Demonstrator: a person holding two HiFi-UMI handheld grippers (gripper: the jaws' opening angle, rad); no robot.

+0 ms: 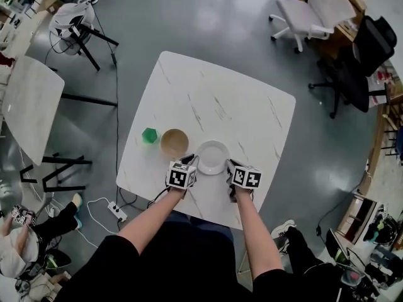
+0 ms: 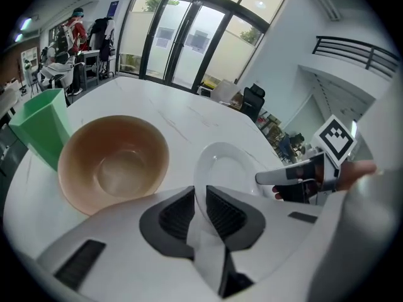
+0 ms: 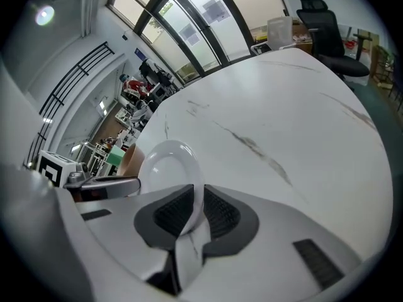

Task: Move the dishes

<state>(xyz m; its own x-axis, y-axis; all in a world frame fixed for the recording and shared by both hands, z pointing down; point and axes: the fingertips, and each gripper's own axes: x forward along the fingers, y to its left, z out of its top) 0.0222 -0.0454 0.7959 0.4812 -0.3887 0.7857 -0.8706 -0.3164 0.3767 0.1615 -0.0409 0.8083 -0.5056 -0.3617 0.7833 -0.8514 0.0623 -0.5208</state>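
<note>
Two grippers, one plate: the left gripper [image 1: 190,160] and the right gripper [image 1: 231,165] pinch opposite rims of a white plate [image 1: 212,156]. The plate sits low in the head view, near the bottom edge of the table [image 1: 220,87]. In the left gripper view the ribbed pads [image 2: 178,214] are closed on the plate's near rim, w/ the rim running up btwn them. The right gripper view shows the same on the other side, pads pressed to the rim. Whether the plate rests on the top or hangs just above it can't be told.

Left of the plate in the head view, just beside it w/ a thin gap, stands a tan bowl [image 1: 174,143]. A green cup [image 1: 149,135] stands just left of the bowl, near the table's left edge. All three form a row across the lower part of the top. From that row, marbled white top stretches toward the upper and right edges, the widest room on the table.

Around the table is grey floor [image 1: 157,17]. A second white table [image 1: 28,99] stands well apart at frame left. A power strip [image 1: 117,211] w/ a cable lies on the floor by the lower-left corner. A white office chair [image 1: 308,11] and a black chair [image 1: 362,65] sit at upper right, well off the table's right edge.
</note>
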